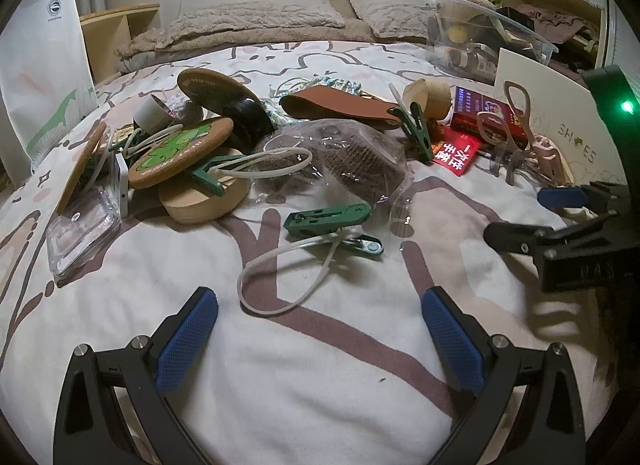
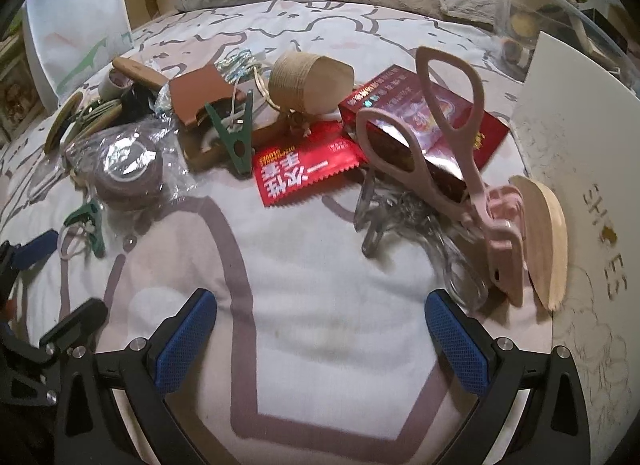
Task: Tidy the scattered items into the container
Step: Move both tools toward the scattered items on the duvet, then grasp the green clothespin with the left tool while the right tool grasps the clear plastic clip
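Note:
Scattered items lie on a patterned bedsheet. In the left wrist view my left gripper (image 1: 320,317) is open and empty, just short of a green clip with a white cord loop (image 1: 332,221). Behind it lie cork coasters (image 1: 180,149), a bagged brown roll (image 1: 352,161) and a clear case (image 1: 82,233). In the right wrist view my right gripper (image 2: 322,321) is open and empty over bare sheet. Ahead of it lie pink tongs (image 2: 460,145), a red packet (image 2: 306,171), a red box (image 2: 424,117), a clear clip (image 2: 384,209) and a twine spool (image 2: 310,79). A white shoebox (image 2: 580,169) stands at the right.
A clear plastic bin (image 1: 480,37) with things in it sits at the back right near the pillows (image 1: 260,17). A white paper bag (image 1: 40,65) stands at the left. A wooden disc (image 2: 548,241) leans on the shoebox. The right gripper (image 1: 536,221) shows at the left view's right edge.

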The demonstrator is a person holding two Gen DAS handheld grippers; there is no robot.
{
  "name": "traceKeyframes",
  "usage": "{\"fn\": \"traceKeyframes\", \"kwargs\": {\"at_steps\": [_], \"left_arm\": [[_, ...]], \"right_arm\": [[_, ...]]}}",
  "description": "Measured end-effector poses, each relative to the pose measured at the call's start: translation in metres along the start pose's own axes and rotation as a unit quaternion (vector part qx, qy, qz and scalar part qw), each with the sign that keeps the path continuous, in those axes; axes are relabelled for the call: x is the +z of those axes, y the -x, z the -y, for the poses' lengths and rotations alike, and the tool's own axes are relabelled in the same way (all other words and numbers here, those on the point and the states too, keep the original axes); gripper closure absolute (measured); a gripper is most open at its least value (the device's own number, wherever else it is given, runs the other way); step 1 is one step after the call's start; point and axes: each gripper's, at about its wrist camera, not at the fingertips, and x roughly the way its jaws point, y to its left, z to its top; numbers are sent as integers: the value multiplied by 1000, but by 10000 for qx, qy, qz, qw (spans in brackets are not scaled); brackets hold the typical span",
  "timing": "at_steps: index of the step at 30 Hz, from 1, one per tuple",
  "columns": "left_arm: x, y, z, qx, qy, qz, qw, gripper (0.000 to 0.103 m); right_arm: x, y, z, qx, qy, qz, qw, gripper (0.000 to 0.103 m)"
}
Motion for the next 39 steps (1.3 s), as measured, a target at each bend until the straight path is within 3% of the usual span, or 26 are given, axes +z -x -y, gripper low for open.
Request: {"fn": "traceKeyframes", "kwargs": {"at_steps": [9, 15, 21, 23, 29, 35, 39], "left_arm": [[5, 0, -4, -227, 46, -105, 9997, 0], [26, -8, 1, -571, 21, -219, 9981, 0], [38, -22, 2, -618, 108, -387, 9973, 2], [41, -23, -1, -570, 196, -358, 9975, 24], [37, -18, -7, -651, 355, -162, 9971, 66], [31, -12, -12, -872, 447, -112, 9951, 81], [25, -7, -15, -974, 488, -74, 9940, 85]], "right_arm": [[18, -17, 1, -131, -97, 31, 9999, 0], [13, -15, 5, -123, -117, 214, 9996, 0], [10, -13, 5, -126, -132, 322, 9993, 0], [10, -13, 6, -110, -146, 375, 9991, 0], [8, -5, 14, -73, -354, 548, 9978, 0], [5, 5, 27, -106, -693, 740, 9948, 0], [4, 13, 36, 10, -977, 858, 9915, 0]]}}
